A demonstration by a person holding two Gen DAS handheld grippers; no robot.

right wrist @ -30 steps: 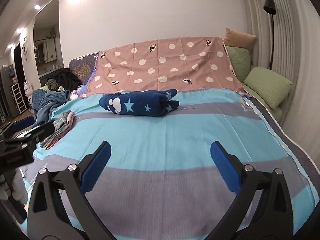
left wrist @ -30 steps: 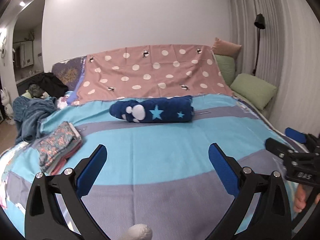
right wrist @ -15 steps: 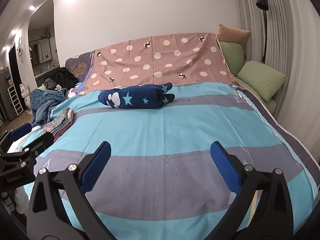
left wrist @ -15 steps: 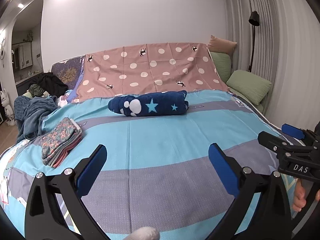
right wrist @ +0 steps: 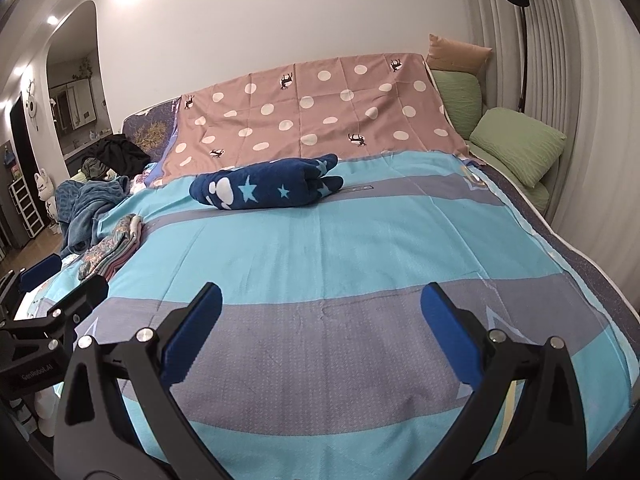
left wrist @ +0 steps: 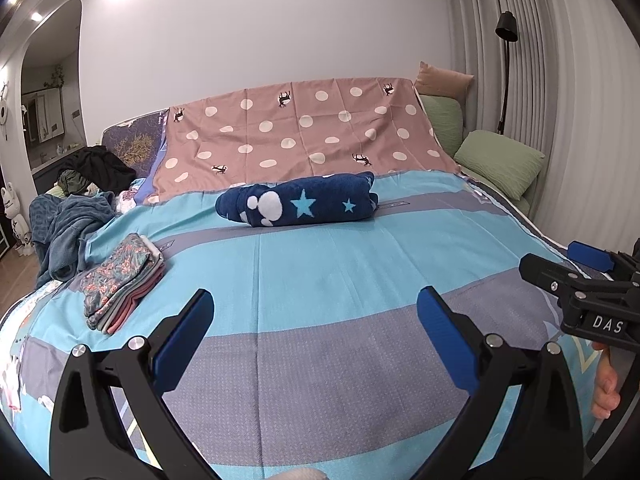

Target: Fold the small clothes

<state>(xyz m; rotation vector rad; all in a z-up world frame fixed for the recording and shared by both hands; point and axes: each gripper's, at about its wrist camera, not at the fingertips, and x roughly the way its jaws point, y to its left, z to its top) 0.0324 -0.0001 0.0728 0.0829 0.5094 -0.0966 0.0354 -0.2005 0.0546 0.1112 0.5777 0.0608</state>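
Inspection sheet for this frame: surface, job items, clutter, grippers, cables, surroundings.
Surface: bedspread, striped blue and grey, spread flat.
Job's things: folded clothes stack near the bed's left edge; rolled navy star blanket mid-bed.
Clutter: rumpled teal blanket and dark clothes heap at far left.
Grippers: left gripper open, empty; right gripper open, empty.
Cables: nothing seen.
Surroundings: polka-dot sheet, green pillows, floor lamp.
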